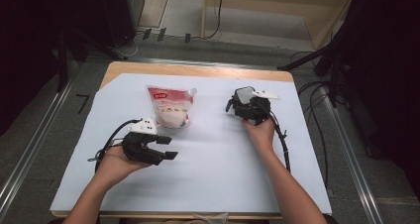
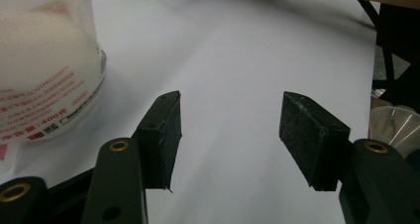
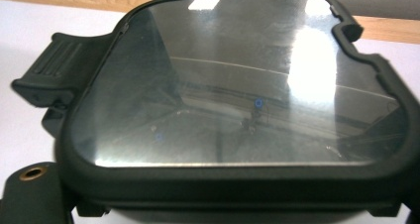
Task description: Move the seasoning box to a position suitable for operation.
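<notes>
We start at the left: the left gripper lies in the person's left hand low on the white sheet that covers the wooden table, pointing to the right. Its jaws stand fairly wide apart w/ nothing between them; in the left gripper view the two black pads frame bare white sheet only.

Just above and right of it lies one clear plastic spouted pouch w/ a red label band at top and white contents (powder or grains, we can't tell which). In the left gripper view the pouch sits at upper left, near the left jaw but apart from it. Red print runs along its lower edge, mostly too small to read; we make out approx. "400g" and no brand.

Further right, well apart from the pouch, is one black rounded-square lid w/ a glassy reflective top, resting on the sheet under the right gripper, which the right hand holds. In the right gripper view the lid sits very close, w/ a ribbed black tab at its left side. It bears no writing. Whether the right jaws are open or clamped on the lid we cannot tell.

Count: 2 grippers, 1 pouch, 1 lid.
</notes>
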`<move>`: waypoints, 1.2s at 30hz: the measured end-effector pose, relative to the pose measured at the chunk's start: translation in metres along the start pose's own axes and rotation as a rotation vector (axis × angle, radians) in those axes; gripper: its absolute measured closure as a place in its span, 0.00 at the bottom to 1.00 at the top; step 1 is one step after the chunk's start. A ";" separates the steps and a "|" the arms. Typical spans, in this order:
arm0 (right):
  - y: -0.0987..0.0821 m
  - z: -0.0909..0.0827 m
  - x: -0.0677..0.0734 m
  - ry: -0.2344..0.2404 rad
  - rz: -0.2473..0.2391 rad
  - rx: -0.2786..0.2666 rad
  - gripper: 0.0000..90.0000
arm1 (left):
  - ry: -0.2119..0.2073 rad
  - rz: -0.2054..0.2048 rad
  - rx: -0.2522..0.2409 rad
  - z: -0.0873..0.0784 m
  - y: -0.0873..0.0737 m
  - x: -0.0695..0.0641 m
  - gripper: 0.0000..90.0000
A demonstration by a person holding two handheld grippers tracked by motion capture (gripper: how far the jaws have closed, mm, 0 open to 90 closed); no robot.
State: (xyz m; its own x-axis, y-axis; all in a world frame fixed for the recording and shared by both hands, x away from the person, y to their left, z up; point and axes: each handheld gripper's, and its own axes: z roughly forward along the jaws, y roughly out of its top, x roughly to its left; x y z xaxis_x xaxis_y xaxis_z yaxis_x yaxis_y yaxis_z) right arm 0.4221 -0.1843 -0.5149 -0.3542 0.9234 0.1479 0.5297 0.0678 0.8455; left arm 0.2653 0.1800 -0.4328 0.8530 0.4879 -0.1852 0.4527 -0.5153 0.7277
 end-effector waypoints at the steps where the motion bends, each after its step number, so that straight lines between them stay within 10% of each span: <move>1: -0.001 0.001 -0.001 0.002 -0.002 -0.002 0.13 | -0.005 -0.011 -0.005 0.000 0.000 0.000 0.48; 7: -0.004 0.009 0.004 -0.045 -0.082 0.005 0.17 | -0.011 -0.020 -0.006 0.005 0.001 0.001 0.48; 22: 0.000 0.005 0.001 -0.056 -0.073 0.030 0.17 | -0.017 -0.020 0.000 0.007 0.001 0.001 0.48; 27: 0.005 -0.004 -0.003 -0.012 -0.015 0.021 0.17 | -0.023 -0.022 -0.004 0.008 0.004 0.001 0.48; 36: 0.017 -0.037 0.012 0.098 -0.073 -0.007 0.17 | -0.039 -0.014 -0.012 0.014 0.010 0.004 0.48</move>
State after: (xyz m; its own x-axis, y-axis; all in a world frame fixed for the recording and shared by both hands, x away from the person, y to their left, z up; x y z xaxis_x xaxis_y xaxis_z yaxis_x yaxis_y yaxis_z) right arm 0.3983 -0.1858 -0.4802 -0.4655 0.8747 0.1348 0.4948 0.1310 0.8591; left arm 0.2767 0.1670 -0.4357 0.8561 0.4672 -0.2212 0.4621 -0.4999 0.7325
